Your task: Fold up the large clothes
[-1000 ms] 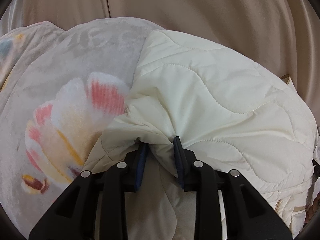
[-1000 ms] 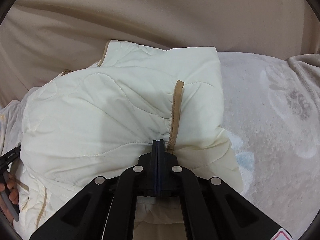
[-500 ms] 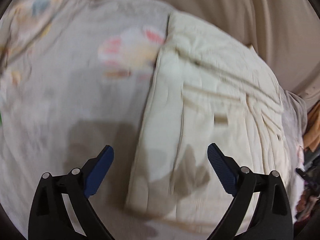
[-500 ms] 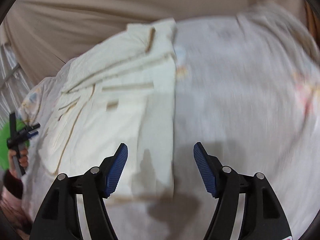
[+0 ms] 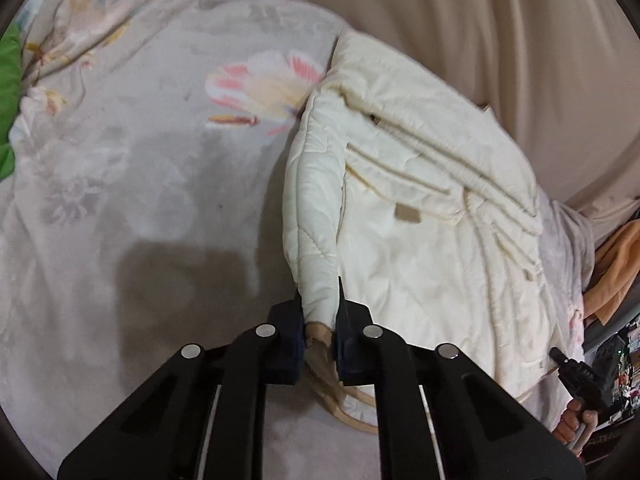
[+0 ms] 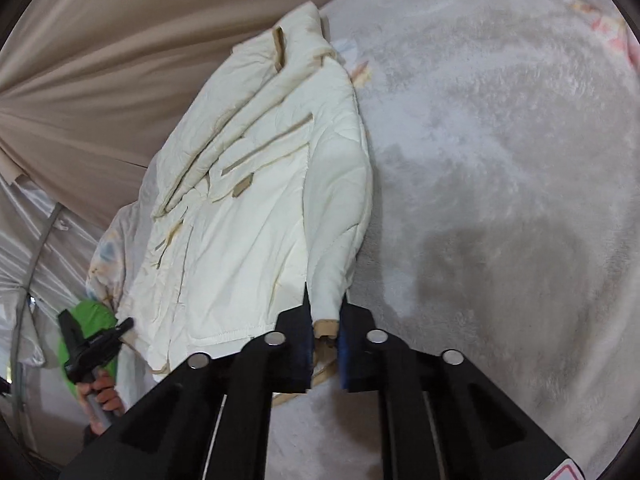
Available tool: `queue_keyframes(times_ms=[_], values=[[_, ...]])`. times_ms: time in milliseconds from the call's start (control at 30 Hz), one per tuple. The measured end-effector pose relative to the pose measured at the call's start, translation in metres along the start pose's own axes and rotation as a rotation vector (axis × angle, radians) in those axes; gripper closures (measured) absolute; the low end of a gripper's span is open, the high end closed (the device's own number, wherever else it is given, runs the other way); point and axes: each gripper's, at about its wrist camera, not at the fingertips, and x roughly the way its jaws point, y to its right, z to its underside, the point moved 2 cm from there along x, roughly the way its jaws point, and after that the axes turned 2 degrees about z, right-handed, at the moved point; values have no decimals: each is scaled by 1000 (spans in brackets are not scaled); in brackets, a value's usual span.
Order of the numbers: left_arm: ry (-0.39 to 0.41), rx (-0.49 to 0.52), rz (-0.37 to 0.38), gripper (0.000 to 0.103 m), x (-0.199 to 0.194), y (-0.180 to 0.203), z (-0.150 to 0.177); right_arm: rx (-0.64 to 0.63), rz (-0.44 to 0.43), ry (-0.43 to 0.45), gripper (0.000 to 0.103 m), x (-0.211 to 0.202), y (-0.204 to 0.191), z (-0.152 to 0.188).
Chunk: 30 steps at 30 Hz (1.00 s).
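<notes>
a cream quilted jacket [image 5: 420, 208] is laid out on a grey floral blanket [image 5: 132, 168], with a beige curtain [image 5: 460, 24] hanging behind it. in the left wrist view, the jacket occupies the right half of the blanket, and its left-hand sleeve [image 5: 310, 216] runs down toward the camera. the left hand-held gripper [image 5: 319, 312] is closed on the cuff end of that sleeve, with the tan cuff trim pinched between the blue pads. in the right wrist view, the jacket [image 6: 240, 216] is seen left of centre, and its other sleeve [image 6: 340, 224] lies along the garment's right edge. the right hand-held gripper [image 6: 325, 314] is clamped on the end of that sleeve, the tan cuff being held between its pads. tan trim strips and a small tan tab [image 6: 243, 187] are visible on the jacket front. a green object [image 6: 86, 340] is seen at the lower left of the right wrist view, beside the other gripper's handle.
</notes>
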Motion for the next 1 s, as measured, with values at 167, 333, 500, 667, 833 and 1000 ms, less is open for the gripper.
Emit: queue_keyframes(times_ms=[167,333,500,667,833,1000], values=[[40,62,58,95,-54,12,23,-84,-51,102,98,-59,-20,25],[30,79,96,95,-108,6,76,-138,-59,125,98,-120,-20,84],[148,-3,215,95,-207,-12,124,-143,-105,182,98,-197,-18,144],[332,45,280,95,-268,18,111,-169,-211,369,98,-254,-48,128],[355,66,241,95,-228,48,41,-114,-246,445,98,-227,-57,54],[294,76,62,95,-140,62,-22,-3,-191,359,98,-137,-47,-33]])
